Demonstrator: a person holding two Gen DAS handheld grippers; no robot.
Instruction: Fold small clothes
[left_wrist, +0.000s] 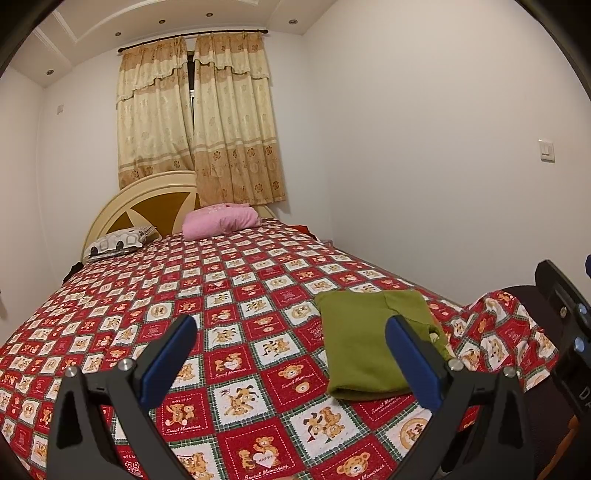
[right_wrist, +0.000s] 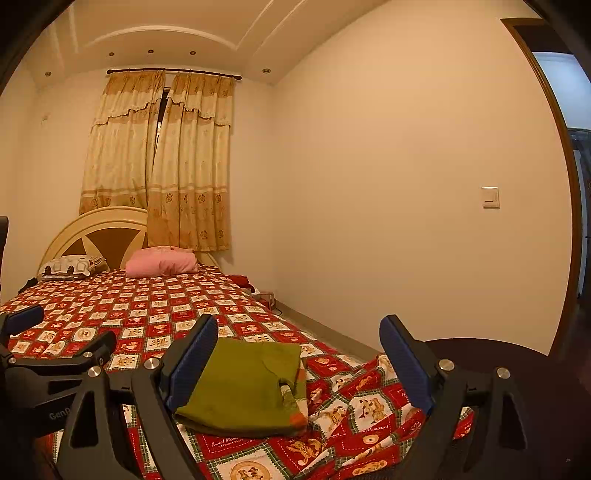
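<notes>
A small olive-green garment (left_wrist: 365, 343) lies folded into a flat rectangle on the red teddy-bear bedspread (left_wrist: 236, 295), near the bed's right front corner. My left gripper (left_wrist: 291, 350) hovers above the spread with its blue pads wide apart and nothing between them; its right pad (left_wrist: 410, 365) overlaps the garment's right edge in the picture. In the right wrist view the same green garment (right_wrist: 247, 387) sits just ahead of my right gripper (right_wrist: 299, 362), which is open and empty. The left gripper's body (right_wrist: 44, 384) shows at the left of that view.
A pink pillow (left_wrist: 221, 220) and a patterned pillow (left_wrist: 114, 243) rest by the round headboard (left_wrist: 147, 199). The white wall (left_wrist: 443, 166) runs close along the bed's right side. A dark round chair back (right_wrist: 517, 373) stands at the bed's corner, with the spread bunched against it.
</notes>
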